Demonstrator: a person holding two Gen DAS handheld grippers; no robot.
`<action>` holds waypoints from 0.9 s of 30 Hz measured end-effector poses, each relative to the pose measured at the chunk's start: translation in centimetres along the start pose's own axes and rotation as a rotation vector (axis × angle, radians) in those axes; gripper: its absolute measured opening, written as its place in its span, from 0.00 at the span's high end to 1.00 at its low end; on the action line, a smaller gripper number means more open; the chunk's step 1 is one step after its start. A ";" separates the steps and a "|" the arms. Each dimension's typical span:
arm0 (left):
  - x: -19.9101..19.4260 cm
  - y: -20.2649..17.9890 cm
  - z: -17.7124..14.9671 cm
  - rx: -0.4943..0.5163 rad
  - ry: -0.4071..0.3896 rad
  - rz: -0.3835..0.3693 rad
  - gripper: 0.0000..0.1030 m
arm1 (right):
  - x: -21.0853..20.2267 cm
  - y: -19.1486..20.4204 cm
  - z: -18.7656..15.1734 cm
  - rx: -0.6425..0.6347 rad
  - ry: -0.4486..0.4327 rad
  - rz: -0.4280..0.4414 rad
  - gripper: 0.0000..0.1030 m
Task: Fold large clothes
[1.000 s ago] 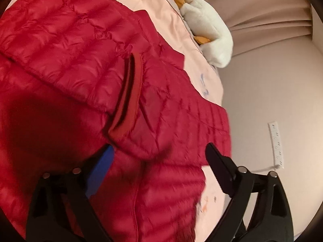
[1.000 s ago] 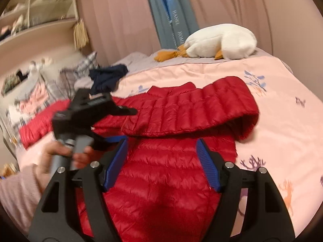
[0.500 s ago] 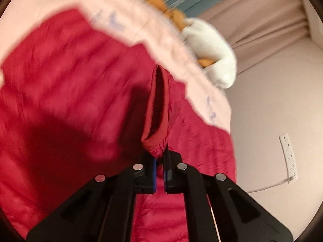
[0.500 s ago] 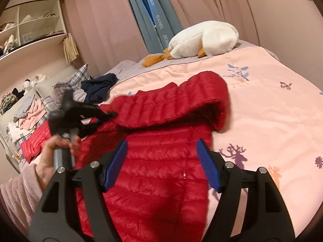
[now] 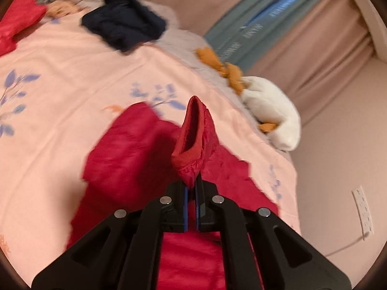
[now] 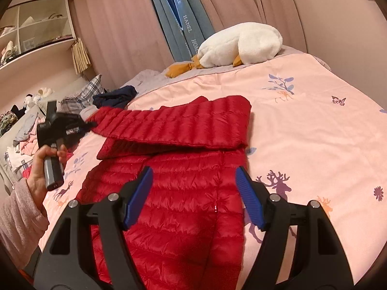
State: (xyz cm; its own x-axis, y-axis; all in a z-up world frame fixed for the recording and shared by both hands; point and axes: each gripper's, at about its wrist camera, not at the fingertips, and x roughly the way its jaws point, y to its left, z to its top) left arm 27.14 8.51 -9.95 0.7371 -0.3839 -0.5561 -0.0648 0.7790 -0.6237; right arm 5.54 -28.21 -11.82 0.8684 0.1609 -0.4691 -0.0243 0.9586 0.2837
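A red quilted puffer jacket (image 6: 183, 193) lies on the pink bed cover (image 6: 314, 133), its body towards me. One sleeve (image 6: 174, 125) is folded across the upper chest and stretches out to the left. My left gripper (image 5: 192, 188) is shut on the sleeve cuff (image 5: 193, 142) and holds it lifted above the bed; it also shows in the right wrist view (image 6: 65, 125), at the sleeve's left end. My right gripper (image 6: 193, 200) is open and empty, hovering over the jacket's lower body.
A white plush goose (image 6: 239, 43) lies at the far edge of the bed by the curtains. A dark navy garment (image 6: 113, 96) and plaid pillows (image 6: 84, 94) lie at the back left. More clothes are piled at the far left (image 6: 21, 140). A wall (image 5: 338, 169) runs along the bed's right side.
My left gripper closed on the sleeve cuff, lifted it and pulled the sleeve leftwards across the jacket's chest. My right gripper stayed open over the jacket body.
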 end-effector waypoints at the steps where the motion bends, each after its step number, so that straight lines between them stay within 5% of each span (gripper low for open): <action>1: 0.8 1.0 -0.2 -0.003 0.032 0.011 0.96 | 0.2 0.1 0.0 -0.007 0.004 -0.003 0.30; 5: 3.1 3.5 -1.4 -0.001 0.125 0.069 0.94 | 0.8 0.3 0.5 -0.015 0.019 -0.014 0.30; 9: 3.7 4.8 -1.7 -0.007 0.176 0.078 0.79 | 1.7 -0.1 1.2 -0.007 0.036 -0.032 0.30; 14: 1.1 3.6 -1.1 0.099 0.113 0.121 0.66 | 3.8 -0.6 3.2 -0.024 0.075 -0.081 0.30; 19: 0.8 -0.4 -0.1 0.280 0.081 0.126 0.66 | 7.9 -0.9 6.5 -0.008 0.108 -0.084 0.33; 24: 4.0 -4.5 -1.8 0.469 0.112 0.138 0.67 | 13.1 -0.2 9.9 -0.042 0.113 -0.148 0.60; 27: 5.5 -5.4 -2.5 0.523 0.131 0.136 0.81 | 16.7 -0.2 11.3 -0.042 0.141 -0.162 0.63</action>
State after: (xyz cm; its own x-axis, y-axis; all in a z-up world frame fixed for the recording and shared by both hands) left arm 29.84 0.96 -11.06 0.6531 -0.2955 -0.6972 0.2137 0.9552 -0.2048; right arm 25.67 -28.40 -10.29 0.7847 0.0327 -0.6191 0.0863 0.9831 0.1614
